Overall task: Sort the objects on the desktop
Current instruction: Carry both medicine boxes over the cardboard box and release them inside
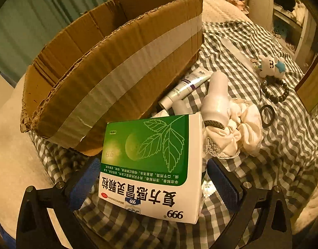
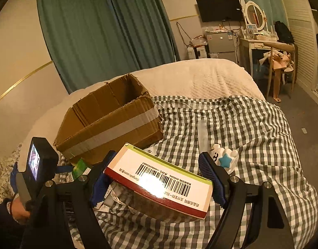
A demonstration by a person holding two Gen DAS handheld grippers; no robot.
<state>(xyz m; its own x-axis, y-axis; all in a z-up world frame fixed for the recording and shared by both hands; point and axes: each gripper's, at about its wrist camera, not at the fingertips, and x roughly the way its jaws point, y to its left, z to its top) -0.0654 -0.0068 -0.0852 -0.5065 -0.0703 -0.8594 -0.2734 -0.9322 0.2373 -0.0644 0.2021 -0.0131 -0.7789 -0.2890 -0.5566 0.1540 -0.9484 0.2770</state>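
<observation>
A green-and-white medicine box point(image 1: 152, 166) stands tilted between the blue pads point(image 1: 86, 182) of my left gripper point(image 1: 151, 166), which is shut on its sides just above the checked cloth point(image 1: 283, 155). Right behind it sits the open, taped cardboard box point(image 1: 117, 62). In the right wrist view my right gripper point(image 2: 157, 159) is shut on a red-edged white box with a barcode point(image 2: 161, 180), held over the checked cloth point(image 2: 242, 124). The cardboard box point(image 2: 109, 120) is ahead and to the left. The green box point(image 2: 80, 168) shows beside the left gripper's body point(image 2: 40, 166).
On the cloth to the right lie white tubes point(image 1: 184, 87), a white bottle point(image 1: 217, 95), a cream scrunchie point(image 1: 242, 132), a black hair tie point(image 1: 267, 116), a bead bracelet point(image 1: 275, 91), a plush toy point(image 2: 225, 157) and a clear strip point(image 2: 202, 132). A hand point(image 2: 15, 209) holds the left gripper.
</observation>
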